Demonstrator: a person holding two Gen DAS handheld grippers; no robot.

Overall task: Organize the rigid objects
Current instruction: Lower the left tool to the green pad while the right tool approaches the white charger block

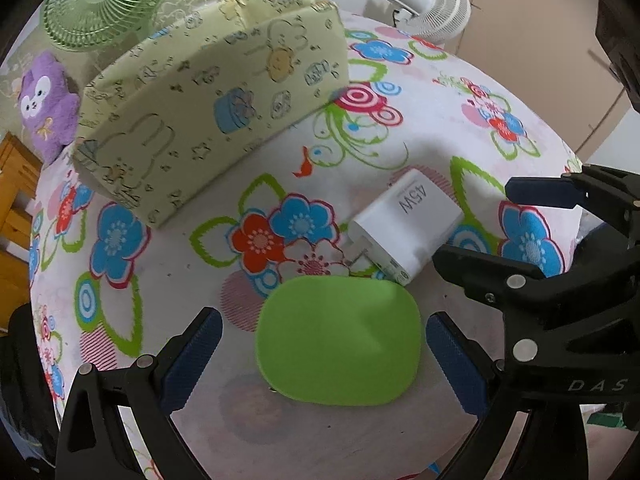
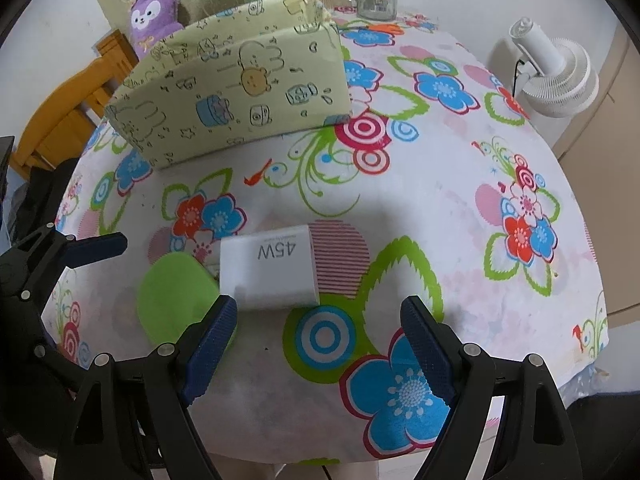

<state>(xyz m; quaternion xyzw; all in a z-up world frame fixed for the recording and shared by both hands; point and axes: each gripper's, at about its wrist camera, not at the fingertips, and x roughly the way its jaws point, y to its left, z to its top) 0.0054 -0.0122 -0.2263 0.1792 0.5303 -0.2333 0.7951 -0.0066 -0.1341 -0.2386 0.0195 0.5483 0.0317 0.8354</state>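
Blue-padded left tongs hang spread wide over the green pad, pads either side of it, nothing clamped. Right tongs also released, jaws wide, white 45W charger just ahead of the tips & more toward the left pad, not centred between them.

Risks, my read: charger sits touching the green pad's edge, prongs pointing at it, so closing on one likely nudges the other. Right tongs off-centre on the charger: the left pad could hit first & skate the slick block sideways into the green pad. Both tongs crowd the same patch; in the left view the right one's arm sits right beside the charger, so a clash is possible if both close together. Green pad looks thin & flat, so pads may scrape the cloth & miss it.

Room: floral tabletop wide open to the right w/ plenty of slack. Yellow patterned box stands well back behind the charger. Near tabletop edge is close under both tongs, so a slip toward the person could drop stuff off.
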